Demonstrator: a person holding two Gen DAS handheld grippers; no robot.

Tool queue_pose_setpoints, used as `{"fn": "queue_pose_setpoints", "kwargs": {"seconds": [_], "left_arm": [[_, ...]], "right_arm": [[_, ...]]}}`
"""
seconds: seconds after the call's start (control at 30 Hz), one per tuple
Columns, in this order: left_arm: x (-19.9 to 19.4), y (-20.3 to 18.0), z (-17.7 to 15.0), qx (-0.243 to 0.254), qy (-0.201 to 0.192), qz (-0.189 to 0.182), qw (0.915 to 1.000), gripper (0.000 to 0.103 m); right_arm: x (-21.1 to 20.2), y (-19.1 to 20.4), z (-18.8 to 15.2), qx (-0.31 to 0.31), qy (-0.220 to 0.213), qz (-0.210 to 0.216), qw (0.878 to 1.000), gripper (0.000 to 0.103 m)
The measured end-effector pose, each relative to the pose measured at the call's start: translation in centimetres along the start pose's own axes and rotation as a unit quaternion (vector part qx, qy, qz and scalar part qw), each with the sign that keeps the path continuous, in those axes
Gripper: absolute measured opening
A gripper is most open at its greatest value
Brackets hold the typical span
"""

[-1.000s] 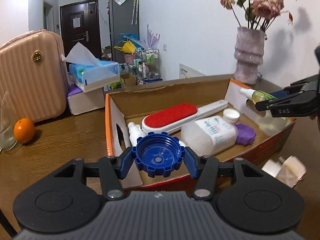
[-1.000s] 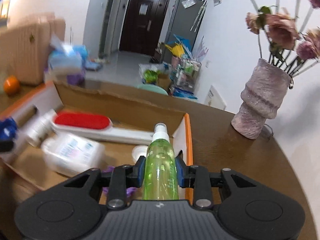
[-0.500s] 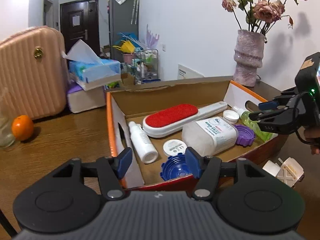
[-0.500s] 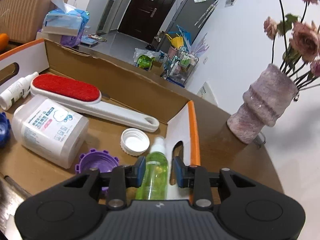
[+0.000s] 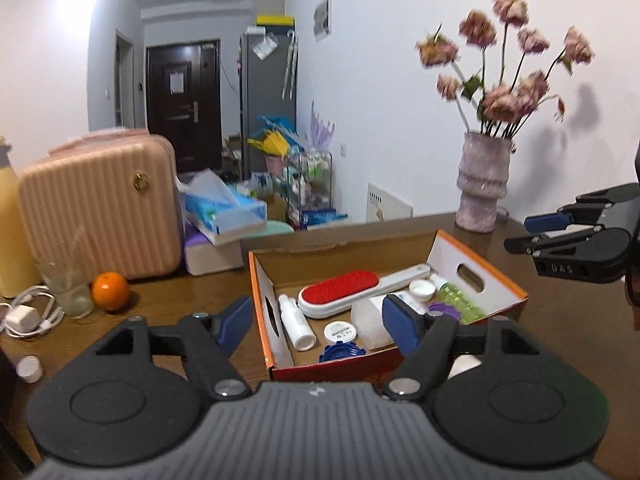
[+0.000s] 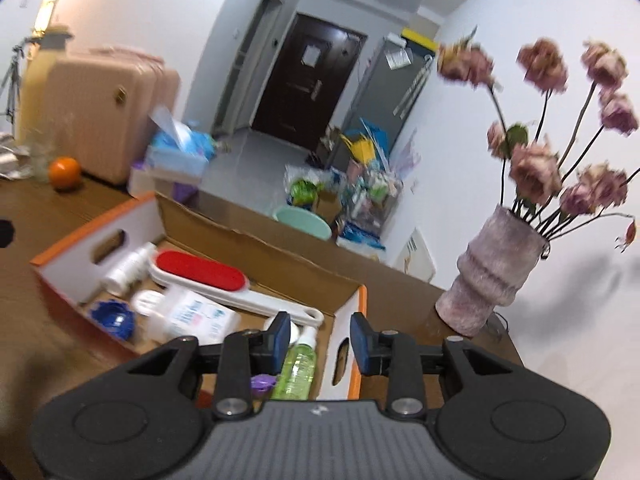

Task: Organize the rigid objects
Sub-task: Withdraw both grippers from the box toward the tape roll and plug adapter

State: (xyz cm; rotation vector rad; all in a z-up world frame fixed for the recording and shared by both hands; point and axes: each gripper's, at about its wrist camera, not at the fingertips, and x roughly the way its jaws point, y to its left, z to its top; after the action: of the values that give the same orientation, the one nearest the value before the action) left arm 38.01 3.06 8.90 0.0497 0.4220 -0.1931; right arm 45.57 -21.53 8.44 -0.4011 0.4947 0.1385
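One cardboard box (image 5: 476,264) holds green bottle (image 5: 460,300), blue cap (image 5: 340,353) (lint brush (image 5: 344,292) too); both fingers opening, empty.

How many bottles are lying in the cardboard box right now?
3: a small white bottle by the box's left wall, a large clear bottle with a label in the middle, and a green spray bottle by the right wall. Others could be hidden behind the near wall.

The right tongs (image 6: 316,342) hang above the box (image 6: 362,300), jaws opening with nothing between them. Below their left jaw a green bottle (image 6: 298,372) lies inside; a brush (image 6: 200,270) lies beyond-left, a vase (image 6: 492,272) to the right.
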Motion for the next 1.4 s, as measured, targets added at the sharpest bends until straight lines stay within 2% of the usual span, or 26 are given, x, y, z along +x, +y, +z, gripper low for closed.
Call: {"fn": "queue_pose_setpoints", "kwargs": {"seconds": [0.13, 0.3, 0.33, 0.37, 0.43, 0.47, 0.53, 0.57, 0.63, 0.83, 1.13, 1.3, 1.4], "left_arm": [[-3.9, -1.4, -0.7, -0.006, -0.030, 0.024, 0.9992, 0.077], [-7.8, -3.3, -2.7, -0.031, -0.063, 0.039, 0.9968, 0.085], [-8.5, -3.8, -3.1, -0.034, -0.068, 0.042, 0.9962, 0.087], [-9.2, -4.4, -3.6, -0.037, -0.074, 0.046, 0.9955, 0.091], [-10.5, -5.5, -4.4, -0.039, -0.090, 0.055, 0.9936, 0.101], [-11.3, -6.3, -5.1, -0.038, -0.101, 0.063, 0.9922, 0.103], [-12.6, -7.6, -6.2, -0.026, -0.112, 0.079, 0.9902, 0.103], [-13.2, -8.1, -6.7, -0.019, -0.117, 0.084, 0.9894, 0.103], [-14.3, -9.0, -7.9, -0.016, -0.122, 0.085, 0.9887, 0.103], [-16.7, -9.7, -9.8, -0.039, -0.115, 0.071, 0.9901, 0.103], [-18.8, -9.9, -10.3, -0.048, -0.126, 0.064, 0.9887, 0.103], [-19.5, -10.3, -12.3, -0.060, -0.106, 0.055, 0.9910, 0.103], [-19.6, -10.9, -14.3, -0.075, -0.073, 0.035, 0.9939, 0.103]], "right_arm": [[-4.1, 0.1, -0.5, 0.019, -0.026, 0.022, 0.999, 0.048], [-9.1, 0.2, -3.6, 0.070, -0.068, 0.069, 0.993, 0.051], [-10.3, 0.3, -4.5, 0.086, -0.079, 0.075, 0.990, 0.057], [-11.2, 0.2, -5.2, 0.100, -0.088, 0.076, 0.988, 0.066], [-12.9, 0.2, -6.8, 0.129, -0.109, 0.073, 0.983, 0.073], [-13.6, 0.3, -7.5, 0.141, -0.117, 0.073, 0.980, 0.073], [-15.0, 0.5, -9.0, 0.160, -0.127, 0.079, 0.976, 0.075], [-15.6, 0.6, -9.7, 0.168, -0.133, 0.079, 0.974, 0.081], [-16.9, 1.1, -11.3, 0.171, -0.145, 0.072, 0.972, 0.087], [-19.2, 2.1, -14.4, 0.181, -0.159, 0.071, 0.968, 0.087], [-21.9, 2.8, -15.8, 0.190, -0.169, 0.071, 0.965, 0.088], [-22.6, 3.5, -17.8, 0.199, -0.148, 0.070, 0.966, 0.088], [-23.3, 3.9, -19.7, 0.207, -0.137, 0.071, 0.966, 0.089]]}}
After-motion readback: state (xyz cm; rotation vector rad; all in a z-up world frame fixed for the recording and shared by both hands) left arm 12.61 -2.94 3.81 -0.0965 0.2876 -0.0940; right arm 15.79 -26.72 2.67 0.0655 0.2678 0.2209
